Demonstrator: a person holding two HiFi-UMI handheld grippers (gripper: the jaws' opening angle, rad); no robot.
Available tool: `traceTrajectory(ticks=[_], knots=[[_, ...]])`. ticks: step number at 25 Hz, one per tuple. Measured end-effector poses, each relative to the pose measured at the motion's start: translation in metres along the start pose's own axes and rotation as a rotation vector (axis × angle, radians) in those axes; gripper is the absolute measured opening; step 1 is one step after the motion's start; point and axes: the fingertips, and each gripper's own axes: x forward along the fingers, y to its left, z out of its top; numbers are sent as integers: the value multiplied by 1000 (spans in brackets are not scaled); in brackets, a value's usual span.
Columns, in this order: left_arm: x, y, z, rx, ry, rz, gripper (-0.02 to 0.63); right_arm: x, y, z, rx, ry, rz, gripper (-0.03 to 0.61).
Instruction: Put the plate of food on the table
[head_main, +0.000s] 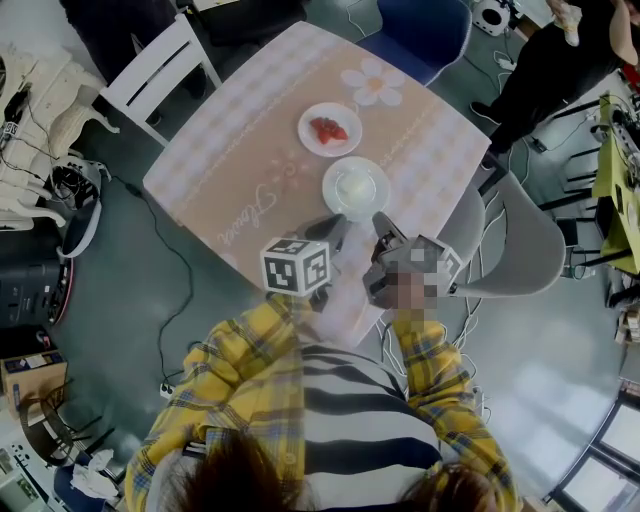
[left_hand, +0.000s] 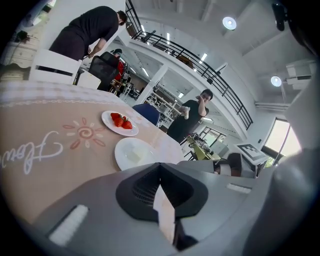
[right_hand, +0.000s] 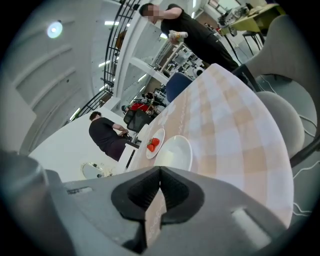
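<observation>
Strawberry plate beyond right tool

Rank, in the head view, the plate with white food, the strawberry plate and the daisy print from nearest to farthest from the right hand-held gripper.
1. Plate with white food, just ahead of the right hand-held gripper.
2. Strawberry plate, further in, slightly left.
3. Daisy print, farthest, beyond both plates.

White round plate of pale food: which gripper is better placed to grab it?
Right, probably. In the head view the right gripper points at the near rim of the white round plate, close to it; the left gripper sits slightly further back. Both are shut and empty, so either must open first.
</observation>
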Motion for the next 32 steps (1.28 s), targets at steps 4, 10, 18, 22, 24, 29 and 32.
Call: traceTrajectory(ticks=[4, 10, 18, 22, 24, 29, 32], knots=[[-4, -3, -2, -10, -4, 7, 3, -5, 9, -7, -122, 2, 7, -1], [-12, -7, -7, 0, -18, 24, 0, -18, 22, -13, -354, -24, -24, -1], [-26, -21, -20, 1, -40, 22, 0, -36, 26, -30, -492, -32, -36, -2], [-35, -27, -28, -2, -45, 23, 0, -45, 26, -40, -538, -34, -34, -2], [-39, -30, -33, -2, -44, 25, 0, -49, 25, -45, -546, -29, -36, -2], [-48, -34, -45, -20, -45, 26, 0, -60, 23, -59, -555, -18, -35, -2], [-53, -39, -52, -29, -43, 21, 0, -68, 23, -66, -572, -15, -35, -2]])
